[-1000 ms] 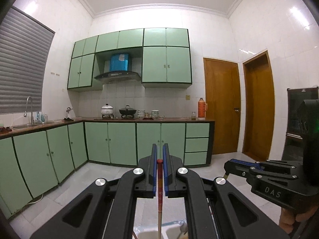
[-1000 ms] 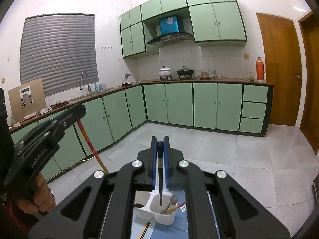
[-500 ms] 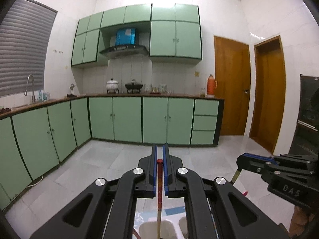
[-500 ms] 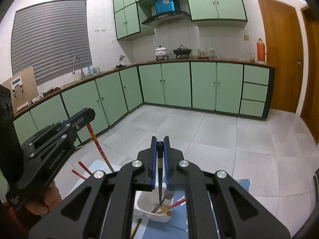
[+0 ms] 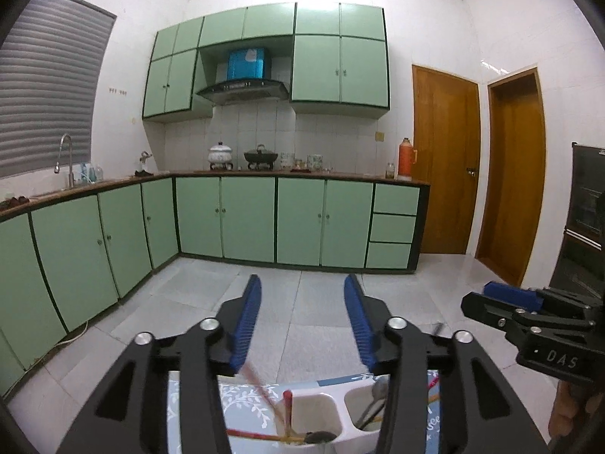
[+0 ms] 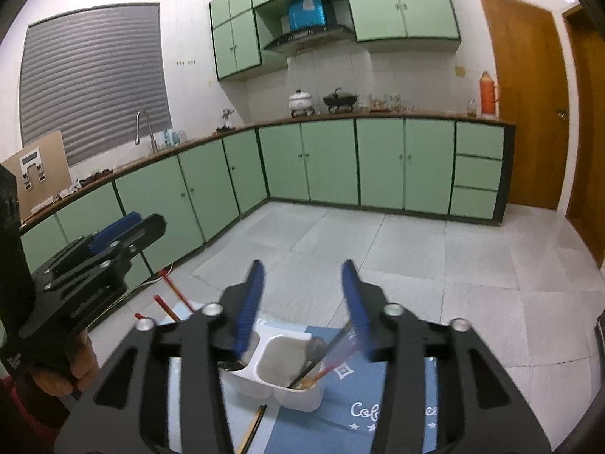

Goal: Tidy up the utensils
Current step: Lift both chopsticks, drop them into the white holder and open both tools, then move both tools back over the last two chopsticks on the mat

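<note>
A white two-compartment utensil holder [image 6: 281, 370] stands on a blue patterned mat [image 6: 378, 408]; it also shows in the left wrist view [image 5: 332, 412]. My left gripper [image 5: 302, 325] is open above it, and a red chopstick [image 5: 287, 405] stands in the left compartment, with a blurred one beside it. My right gripper [image 6: 300, 302] is open over the holder; a dark utensil [image 6: 321, 355] leans in the right compartment with a spoon and a red chopstick. Red chopsticks [image 6: 170, 302] stick up at left. The left gripper shows at the left of the right wrist view [image 6: 124, 230].
Green kitchen cabinets [image 5: 245, 219] line the back and left walls, with pots on the counter [image 5: 257, 157]. Two wooden doors [image 5: 446, 162] stand at right. A loose chopstick [image 6: 253, 427] lies on the mat near the holder. White tiled floor [image 6: 416, 249] lies beyond.
Both grippers have opened. The red chopstick left my left gripper and the dark utensil left my right gripper; both now sit in the holder. Both grippers sank closer to the holder.
</note>
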Motion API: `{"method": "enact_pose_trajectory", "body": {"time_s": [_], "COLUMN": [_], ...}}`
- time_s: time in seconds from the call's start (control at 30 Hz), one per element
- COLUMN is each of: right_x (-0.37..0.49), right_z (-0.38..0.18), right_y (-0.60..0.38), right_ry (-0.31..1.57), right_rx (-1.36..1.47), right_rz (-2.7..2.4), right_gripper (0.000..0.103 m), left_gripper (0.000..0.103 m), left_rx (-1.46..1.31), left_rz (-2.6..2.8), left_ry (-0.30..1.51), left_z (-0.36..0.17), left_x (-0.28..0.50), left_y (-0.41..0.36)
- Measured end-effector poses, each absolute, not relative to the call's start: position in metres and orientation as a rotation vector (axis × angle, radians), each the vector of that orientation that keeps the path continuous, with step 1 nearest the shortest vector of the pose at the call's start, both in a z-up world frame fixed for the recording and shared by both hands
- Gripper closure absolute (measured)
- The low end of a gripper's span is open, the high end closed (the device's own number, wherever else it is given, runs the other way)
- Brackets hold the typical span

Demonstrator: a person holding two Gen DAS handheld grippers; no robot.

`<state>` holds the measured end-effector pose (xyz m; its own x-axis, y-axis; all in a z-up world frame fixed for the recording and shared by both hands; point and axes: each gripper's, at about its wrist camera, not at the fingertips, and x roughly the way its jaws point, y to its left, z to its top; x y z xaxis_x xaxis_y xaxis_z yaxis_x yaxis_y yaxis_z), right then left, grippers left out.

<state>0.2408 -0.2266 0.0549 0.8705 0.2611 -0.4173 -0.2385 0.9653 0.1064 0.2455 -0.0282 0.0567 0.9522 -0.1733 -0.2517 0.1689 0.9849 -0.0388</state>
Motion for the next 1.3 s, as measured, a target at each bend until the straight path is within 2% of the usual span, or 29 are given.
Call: {"method": "enact_pose_trajectory", "body": {"time_s": [0.23, 0.47, 0.97, 1.3], "right_x": [0.190, 0.145, 0.085, 0.057], "right_z": [0.052, 0.020, -0.076, -0.129], "right_y": [-0.239, -0.244, -0.230, -0.202], "right_ry": [0.380, 0.407, 0.561, 0.620], "right_rx": [0.057, 0.078, 0.099, 0.100], "right_rz": [0.217, 0.181, 0.135, 0.160], "right_gripper": [0.019, 0.008, 0.007, 0.007], "left_gripper": [0.039, 0.029, 0.026, 0.026], "left_rx": [-0.015, -0.005, -0.019, 0.014], "left_rz": [-0.168, -0.152, -0.091, -0.063], "left_ry": [0.234, 0.269, 0.519, 0.603], "left_z": [0.057, 0.027, -0.078, -0.126], "left_x": [0.195, 0.146, 0.102, 0.077], "left_y": [-0.021, -0.014, 0.009, 0.012]}}
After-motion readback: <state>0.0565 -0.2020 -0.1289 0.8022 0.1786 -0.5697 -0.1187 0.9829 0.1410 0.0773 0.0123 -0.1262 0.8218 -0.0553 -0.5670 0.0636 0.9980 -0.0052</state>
